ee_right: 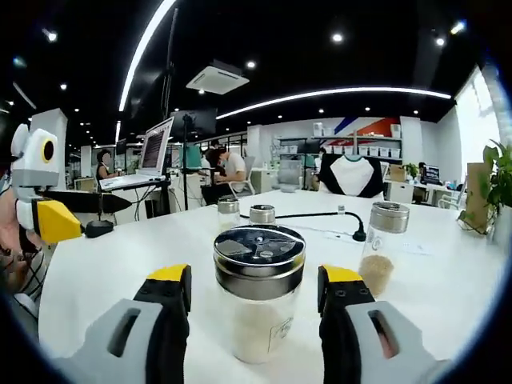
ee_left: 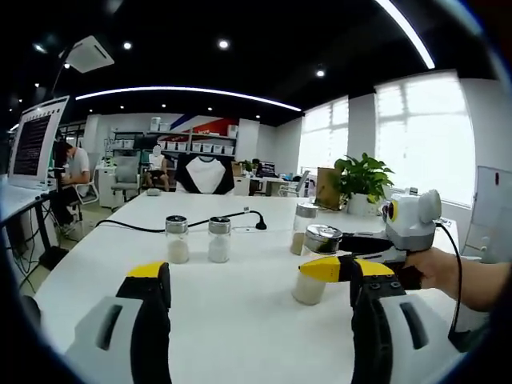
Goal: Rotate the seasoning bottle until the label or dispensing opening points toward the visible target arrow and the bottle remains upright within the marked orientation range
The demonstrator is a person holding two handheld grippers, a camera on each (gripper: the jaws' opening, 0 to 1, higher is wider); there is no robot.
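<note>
The seasoning bottle (ee_right: pixel 258 316) is clear glass with a shiny metal lid and pale powder inside. It stands upright on the white table (ee_right: pixel 104 272). My right gripper (ee_right: pixel 256 290) is open, one jaw on each side of the bottle with a small gap to the glass. In the left gripper view the same bottle (ee_left: pixel 314 280) stands at centre right, with the right gripper (ee_left: pixel 336 268) reaching in around it, held by a hand. My left gripper (ee_left: pixel 256 276) is open over bare table, nothing between its jaws, a little left of the bottle.
Two small shaker bottles (ee_left: pixel 177 238) (ee_left: pixel 219 238) stand side by side further back, and another jar (ee_left: pixel 304 226) is behind the seasoning bottle. A black cable with a microphone (ee_left: pixel 240 216) crosses the table. A potted plant (ee_left: pixel 364 180) is at the far right; people sit at desks behind.
</note>
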